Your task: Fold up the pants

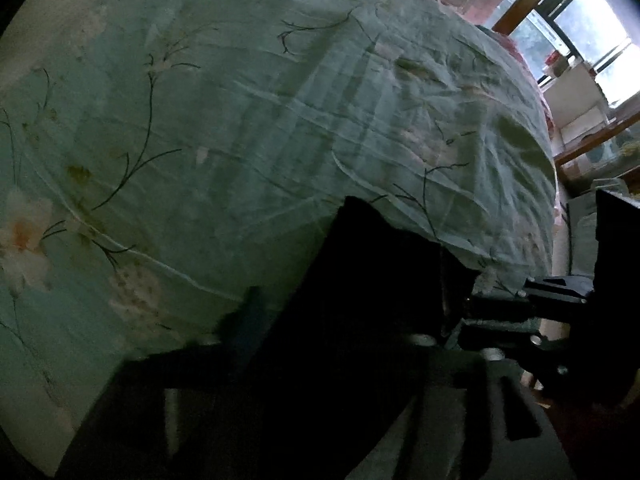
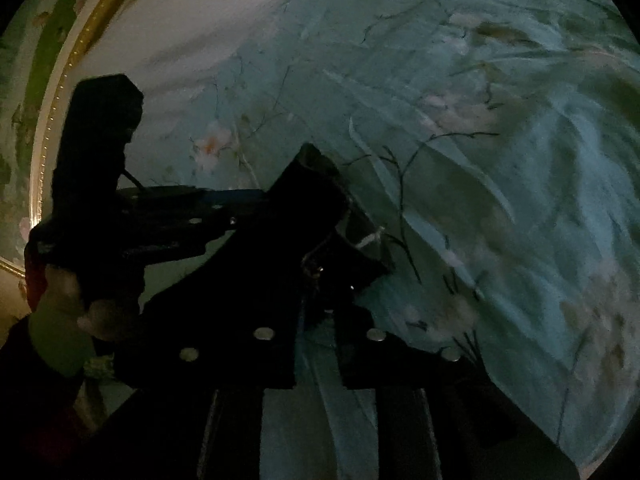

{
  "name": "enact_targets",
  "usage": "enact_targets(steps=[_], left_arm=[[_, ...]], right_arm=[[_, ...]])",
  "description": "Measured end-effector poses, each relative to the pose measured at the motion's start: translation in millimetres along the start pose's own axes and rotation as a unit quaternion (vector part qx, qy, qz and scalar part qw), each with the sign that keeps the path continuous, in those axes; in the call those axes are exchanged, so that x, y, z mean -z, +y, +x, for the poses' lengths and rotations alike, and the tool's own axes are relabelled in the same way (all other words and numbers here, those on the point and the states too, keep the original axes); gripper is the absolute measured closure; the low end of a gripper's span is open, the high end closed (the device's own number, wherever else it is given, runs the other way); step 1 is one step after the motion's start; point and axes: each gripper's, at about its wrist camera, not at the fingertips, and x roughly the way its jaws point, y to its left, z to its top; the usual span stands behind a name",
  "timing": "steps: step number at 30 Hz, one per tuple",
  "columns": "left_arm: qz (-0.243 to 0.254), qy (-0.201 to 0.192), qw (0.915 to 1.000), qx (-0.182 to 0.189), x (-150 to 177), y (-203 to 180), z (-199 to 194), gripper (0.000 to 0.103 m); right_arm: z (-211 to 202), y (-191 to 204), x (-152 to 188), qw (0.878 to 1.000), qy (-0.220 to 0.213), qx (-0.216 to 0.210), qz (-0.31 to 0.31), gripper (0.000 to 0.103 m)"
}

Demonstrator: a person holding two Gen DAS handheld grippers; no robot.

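Dark pants, perhaps hiding gripper

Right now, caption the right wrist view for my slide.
Both grippers, right gripper and left gripper, meet at dark pants over a floral green bedsheet.

Both tools are held close together, the left tool and right tool seemingly clamped shut.

The sheet is thin, matt green cloth, creased all over and printed with pale flowers. The pants are black cloth, dull and without sheen. The right tool looks like matt black plastic set with small shiny metal screws. The window frame is glossy brown wood.
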Motion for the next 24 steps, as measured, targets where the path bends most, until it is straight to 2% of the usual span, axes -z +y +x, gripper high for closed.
enact_targets(steps=[1, 2, 5, 9, 11, 12, 13, 15, 16, 19, 24], left_arm=[[-0.001, 0.006, 1.0, 0.001, -1, 2, 2, 0.045], [-0.001, 0.011, 0.9999, -0.001, -3, 3, 5, 0.045], [-0.004, 0.033, 0.9994, 0.012, -7, 10, 14, 0.045], [-0.005, 0.062, 0.9975, 0.034, -10, 14, 31, 0.045], [-0.002, 0.068, 0.9966, 0.046, -12, 11, 38, 0.047], [-0.002, 0.069, 0.9963, 0.051, -14, 9, 41, 0.047], [-0.004, 0.066, 0.9965, 0.052, -16, 8, 43, 0.049], [0.003, 0.058, 0.996, 0.068, -18, 2, 44, 0.074], [0.005, 0.052, 0.9954, 0.081, -20, -2, 43, 0.091], [0.011, 0.035, 0.9971, 0.067, -21, -12, 38, 0.093], [0.002, -0.003, 0.9971, 0.075, -12, -9, 3, 0.094]], right_arm=[[-1, -2, 1, 1.0, -0.001, -0.002, 0.005, 0.063], [0, -5, 1, 1.0, -0.003, -0.004, 0.01, 0.061], [8, -14, 2, 0.999, 0.004, -0.003, 0.032, 0.06], [16, -22, 2, 0.998, -0.008, -0.033, 0.054, 0.06], [21, -23, 2, 0.997, -0.016, -0.045, 0.06, 0.066], [24, -26, 2, 0.997, -0.015, -0.048, 0.065, 0.088], [26, -29, 1, 0.996, -0.015, -0.05, 0.073, 0.09], [22, -36, 3, 0.994, -0.028, -0.062, 0.081, 0.091], [20, -37, 2, 0.994, -0.03, -0.062, 0.079, 0.091], [16, -36, 1, 0.994, -0.036, -0.066, 0.078, 0.092], [0, -26, -2, 0.992, -0.043, -0.103, 0.058, 0.092]])
